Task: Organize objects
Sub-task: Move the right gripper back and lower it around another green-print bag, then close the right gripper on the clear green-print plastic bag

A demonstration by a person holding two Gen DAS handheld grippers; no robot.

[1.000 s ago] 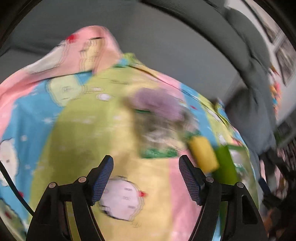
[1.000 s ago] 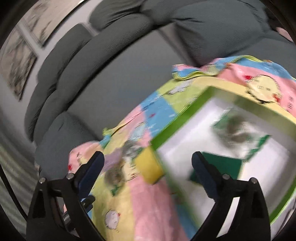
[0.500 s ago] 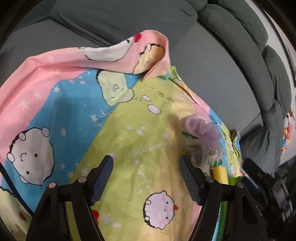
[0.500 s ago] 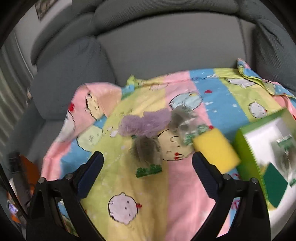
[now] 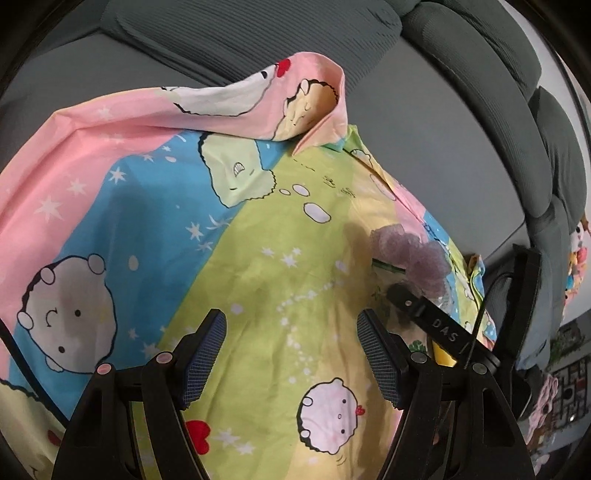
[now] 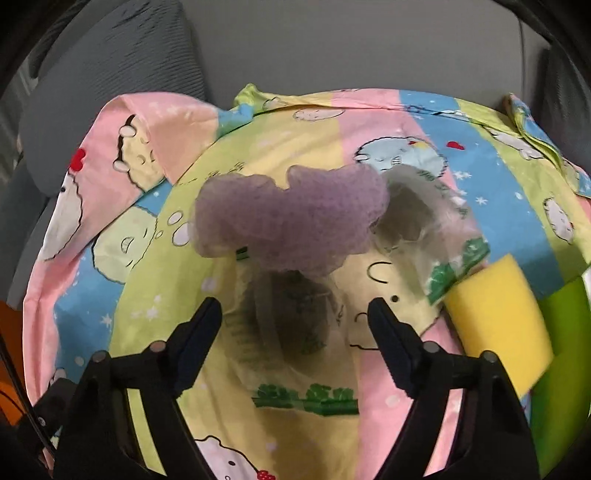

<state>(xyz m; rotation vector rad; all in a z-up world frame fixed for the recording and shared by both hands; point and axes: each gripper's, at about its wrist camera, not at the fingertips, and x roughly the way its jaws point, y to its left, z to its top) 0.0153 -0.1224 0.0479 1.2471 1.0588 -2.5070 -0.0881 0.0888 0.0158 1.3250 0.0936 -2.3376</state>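
A purple mesh puff [image 6: 291,221] lies on a colourful cartoon blanket [image 6: 369,122]. Just below it a clear packet with a dark scourer [image 6: 295,314] lies between the fingers of my open right gripper [image 6: 293,319]. A second clear packet [image 6: 424,221] lies to the right, and a yellow sponge [image 6: 498,317] beside the green box edge [image 6: 561,347]. My left gripper [image 5: 291,343] is open and empty over bare blanket [image 5: 258,258]. The puff [image 5: 410,254] and the right gripper's finger [image 5: 436,325] show at its right.
The blanket covers a grey sofa seat [image 6: 351,48] with back cushions [image 5: 258,33]. A blanket corner is folded up [image 5: 295,96] at the far side. Something orange [image 6: 7,350] shows at the left edge of the right wrist view.
My right gripper has swung away from the green box and come down close over the puff and the scourer packet. My left gripper has drifted left; the right gripper now shows in its view.
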